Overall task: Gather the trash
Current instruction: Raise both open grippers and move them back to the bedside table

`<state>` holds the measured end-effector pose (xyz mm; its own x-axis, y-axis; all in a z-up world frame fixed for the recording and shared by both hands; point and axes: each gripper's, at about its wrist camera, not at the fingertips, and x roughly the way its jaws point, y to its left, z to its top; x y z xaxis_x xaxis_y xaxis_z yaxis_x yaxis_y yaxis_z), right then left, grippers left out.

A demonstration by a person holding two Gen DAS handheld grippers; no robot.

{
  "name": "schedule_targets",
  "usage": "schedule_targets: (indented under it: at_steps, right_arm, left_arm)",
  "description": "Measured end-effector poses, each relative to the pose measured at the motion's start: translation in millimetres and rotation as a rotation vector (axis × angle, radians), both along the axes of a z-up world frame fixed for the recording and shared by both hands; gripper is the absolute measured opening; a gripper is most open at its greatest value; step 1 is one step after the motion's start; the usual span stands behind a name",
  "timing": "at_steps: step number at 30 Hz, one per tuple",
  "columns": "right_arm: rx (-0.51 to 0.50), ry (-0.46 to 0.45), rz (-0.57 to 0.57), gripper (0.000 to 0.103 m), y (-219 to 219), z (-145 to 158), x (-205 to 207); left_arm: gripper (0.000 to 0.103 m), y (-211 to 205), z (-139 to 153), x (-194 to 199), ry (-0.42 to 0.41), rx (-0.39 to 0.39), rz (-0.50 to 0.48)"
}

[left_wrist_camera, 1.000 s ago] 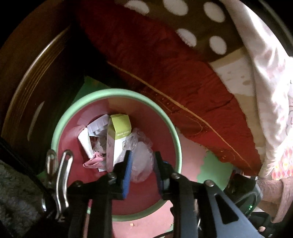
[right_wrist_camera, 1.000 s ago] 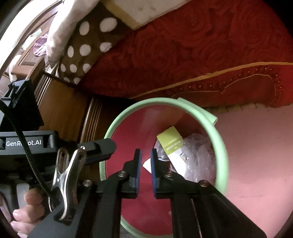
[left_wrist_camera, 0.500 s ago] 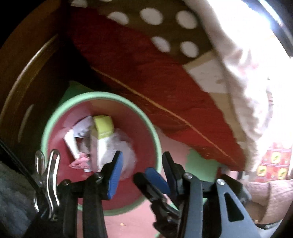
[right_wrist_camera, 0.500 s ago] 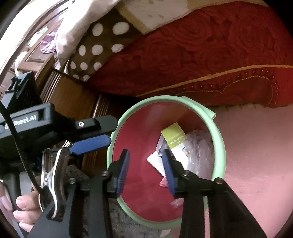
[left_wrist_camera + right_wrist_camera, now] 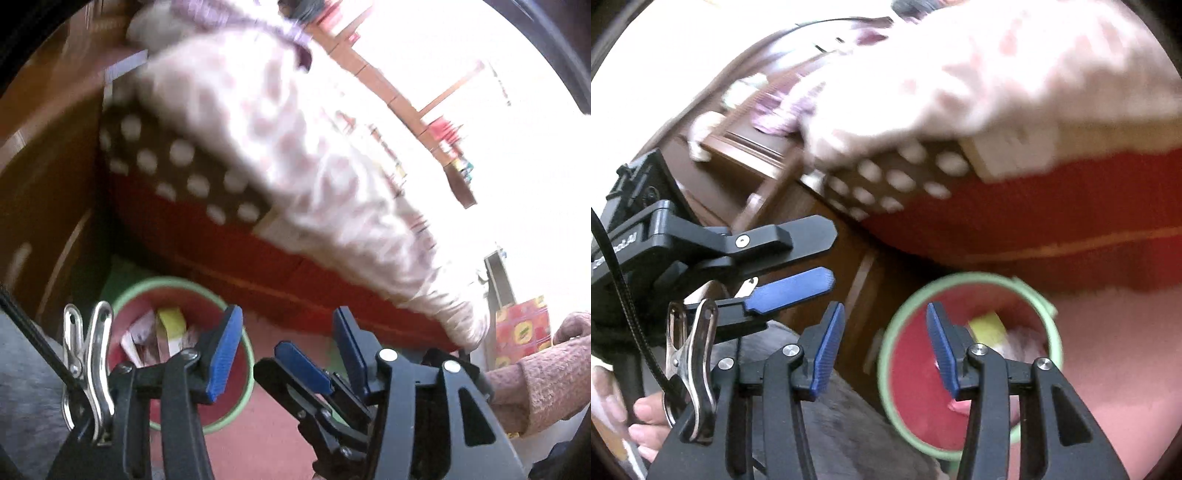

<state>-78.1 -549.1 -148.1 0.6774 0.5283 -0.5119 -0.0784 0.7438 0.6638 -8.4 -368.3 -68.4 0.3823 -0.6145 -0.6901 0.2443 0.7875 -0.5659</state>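
I hold two grippers, both with nothing between their blue pads. My left gripper (image 5: pixel 286 345) is opening, its jaws well apart and empty; at its seven o'clock sits one bin (image 5: pixel 243 373), green-rimmed and red inside, on the pink floor (image 5: pixel 266 435). In the bin I count one yellow-green carton (image 5: pixel 170 321) among pale paper scraps, too blurred to count. My right gripper (image 5: pixel 884 350) is opening too, jaws empty, with the same bin at its four o'clock, right beside one red bedspread (image 5: pixel 1052 206). One brown dotted cloth (image 5: pixel 901 177) and one pale blanket (image 5: pixel 997 74) lie above it at twelve o'clock.
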Motion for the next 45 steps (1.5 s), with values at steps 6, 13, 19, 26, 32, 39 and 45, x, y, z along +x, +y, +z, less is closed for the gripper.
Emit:
schedule_targets:
  at_steps: [6,13,19,26,32,39,45]
  right_arm:
    - [0.021,-0.166,0.045,0.052,20,62,-7]
    - [0.027,-0.256,0.102,0.054,48,105,-7]
    - [-0.015,-0.349,0.169,0.055,76,145,-4]
    - [0.017,-0.453,0.308,0.061,132,199,33]
    - [0.023,-0.436,0.341,0.061,176,224,88]
    - [-0.030,-0.509,0.319,0.067,208,271,163]
    - [-0.184,-0.612,0.326,0.074,272,336,236]
  left_arm:
    - [0.060,43,67,-12,-0.142,-0.069,0.075]
    - [0.062,107,128,-16,-0.312,-0.053,0.174]
    - [0.068,170,178,-15,-0.462,0.026,0.292]
    - [0.075,239,192,2,-0.488,0.132,0.372]
    - [0.076,261,156,63,-0.373,0.280,0.377]
    - [0.076,281,95,139,-0.211,0.365,0.455]
    - [0.076,292,63,196,-0.141,0.400,0.500]
